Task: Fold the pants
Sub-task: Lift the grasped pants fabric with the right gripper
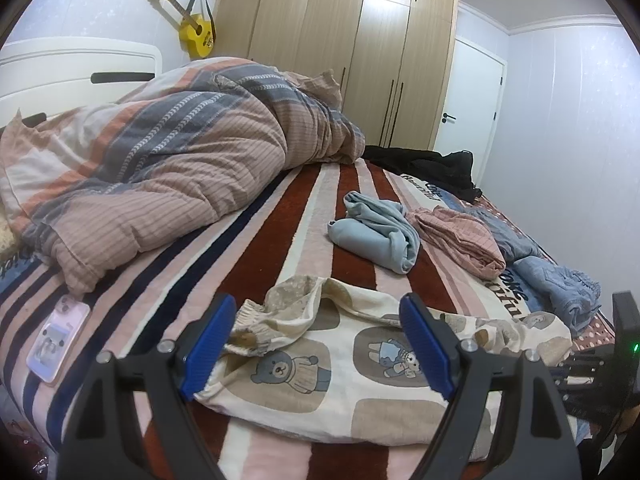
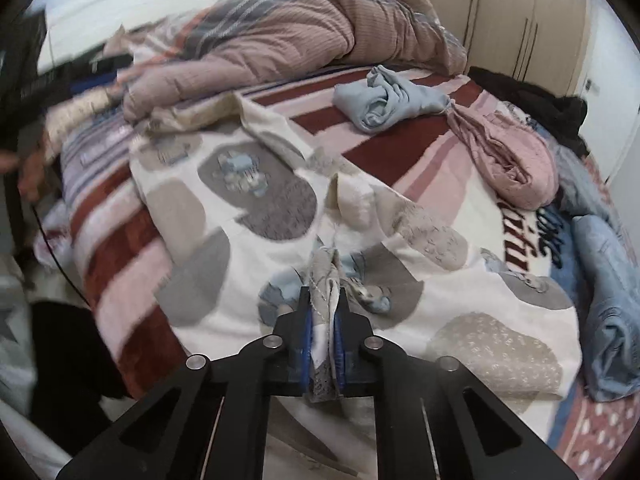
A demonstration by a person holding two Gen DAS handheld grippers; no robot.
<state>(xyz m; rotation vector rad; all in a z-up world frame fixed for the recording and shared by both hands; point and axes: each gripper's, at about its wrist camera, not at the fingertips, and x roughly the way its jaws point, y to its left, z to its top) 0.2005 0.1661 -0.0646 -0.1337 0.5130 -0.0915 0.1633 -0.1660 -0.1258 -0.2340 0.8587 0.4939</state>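
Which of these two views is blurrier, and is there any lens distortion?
Right wrist view: smeared toward the left edge and over the quilt, sharper around the right gripper pinching the bear-print pants. Left wrist view: crisp. Both: fisheye bending, dark corners.

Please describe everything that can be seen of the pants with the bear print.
The bear-print pants are cream, soft-looking fabric with grey and beige patches and cartoon bears. They lie spread but wrinkled on the striped blanket, near its front edge. An elastic, gathered edge shows near the left gripper, which is open above the cloth, not pinching it. The right gripper is shut on a bunched fold of the fabric.
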